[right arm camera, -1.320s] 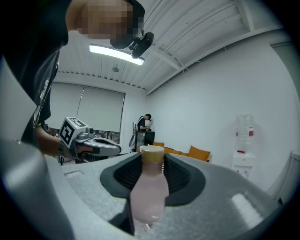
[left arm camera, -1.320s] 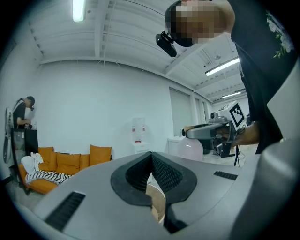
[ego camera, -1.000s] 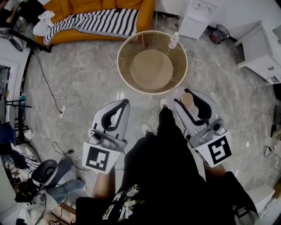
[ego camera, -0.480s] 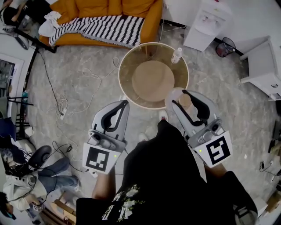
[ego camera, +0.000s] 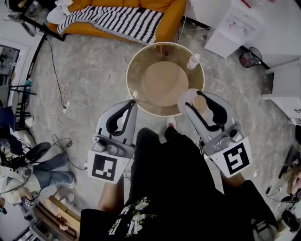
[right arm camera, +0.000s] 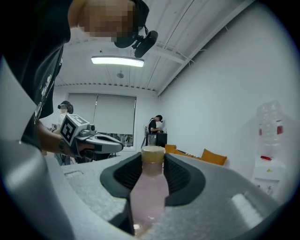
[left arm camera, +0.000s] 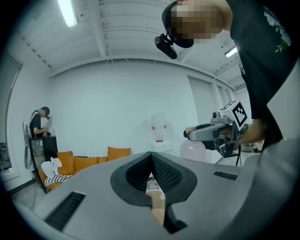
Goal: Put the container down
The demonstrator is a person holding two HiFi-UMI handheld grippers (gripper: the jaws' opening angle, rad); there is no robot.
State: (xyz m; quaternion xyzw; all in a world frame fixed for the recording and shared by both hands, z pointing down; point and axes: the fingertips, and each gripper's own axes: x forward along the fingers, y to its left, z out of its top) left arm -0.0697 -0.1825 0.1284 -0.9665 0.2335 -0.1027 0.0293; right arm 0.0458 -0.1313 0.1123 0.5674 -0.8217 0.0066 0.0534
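readable text: none in any view
left gripper (ego camera: 132, 102) cube: black-and-white square marker, pattern only, no letters
right gripper (ego camera: 197, 101) cube: same kind of marker, no digits
container (right arm camera: 149, 187): no label legible
water dispenser bottle (right arm camera: 271, 126): red label, too small to read
white cabinet (ego camera: 233, 23): sheet on top, print blurred

Orange sofa (ego camera: 171, 13) on grey marbled floor (ego camera: 77, 63).

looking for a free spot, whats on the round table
One small clear bottle by the far rim. The right hand-held gripper and its pink bottle cover the near-right edge.
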